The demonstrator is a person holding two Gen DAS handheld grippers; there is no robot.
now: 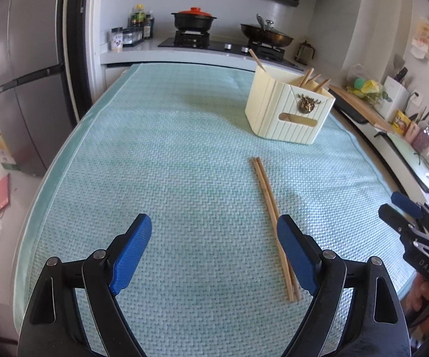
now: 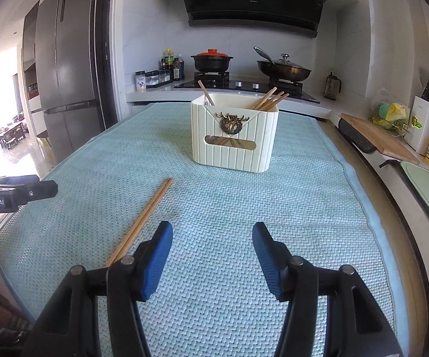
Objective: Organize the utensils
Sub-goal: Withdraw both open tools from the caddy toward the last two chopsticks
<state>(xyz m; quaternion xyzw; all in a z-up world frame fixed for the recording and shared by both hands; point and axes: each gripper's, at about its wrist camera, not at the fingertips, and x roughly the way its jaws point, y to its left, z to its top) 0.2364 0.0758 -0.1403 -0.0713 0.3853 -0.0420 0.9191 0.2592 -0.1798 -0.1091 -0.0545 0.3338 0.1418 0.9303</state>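
Observation:
A pair of wooden chopsticks [image 1: 269, 205] lies side by side on the light green mat [image 1: 170, 154]; it also shows in the right wrist view [image 2: 147, 212]. A cream utensil holder [image 1: 289, 108] with several chopsticks inside stands farther back, also in the right wrist view [image 2: 234, 132]. My left gripper [image 1: 214, 247] is open and empty above the mat, its right finger over the chopsticks' near end. My right gripper [image 2: 212, 250] is open and empty, just right of the chopsticks. It appears at the right edge of the left wrist view [image 1: 405, 211].
The mat [image 2: 303, 208] covers a table. Behind stands a stove [image 2: 214, 81] with a red-lidded pot [image 2: 212, 59] and a wok [image 2: 284, 70]. A refrigerator [image 2: 68, 68] is at the left. A counter with a cutting board [image 2: 378, 136] runs along the right.

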